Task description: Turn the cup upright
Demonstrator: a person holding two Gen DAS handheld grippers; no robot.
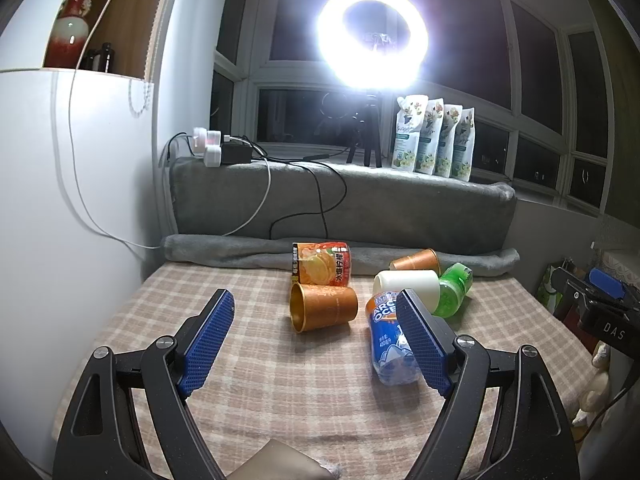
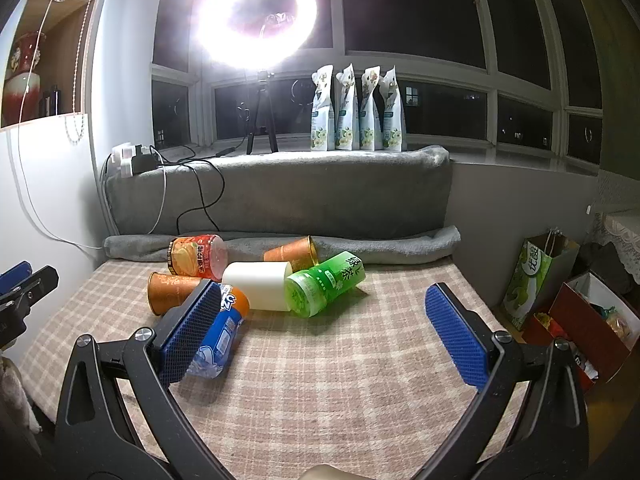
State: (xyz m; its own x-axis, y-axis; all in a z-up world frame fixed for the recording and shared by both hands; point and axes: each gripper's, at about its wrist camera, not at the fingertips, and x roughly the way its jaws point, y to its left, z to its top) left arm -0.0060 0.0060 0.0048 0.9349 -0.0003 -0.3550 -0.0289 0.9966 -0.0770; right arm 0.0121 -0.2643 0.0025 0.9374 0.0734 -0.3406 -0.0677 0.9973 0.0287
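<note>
Several cups lie on their sides on a checked cloth. A brown cup with a gold inside (image 1: 323, 307) (image 2: 170, 290) lies mouth toward me, just ahead of my open left gripper (image 1: 316, 308). A white cup (image 1: 410, 285) (image 2: 260, 285), a second brown cup (image 1: 416, 260) (image 2: 291, 254) and a green cup (image 1: 454, 294) (image 2: 325, 288) lie behind. My right gripper (image 2: 318, 298) is open and empty, short of the white and green cups. A blue and orange bottle (image 1: 390, 344) (image 2: 218, 334) lies partly hidden by a finger in each view.
An orange drink bottle (image 1: 322, 266) (image 2: 196, 258) lies at the back by a rolled grey blanket (image 1: 224, 250). A grey cushion, cables, a ring light and refill pouches stand behind. Bags (image 2: 536, 280) stand off the right edge.
</note>
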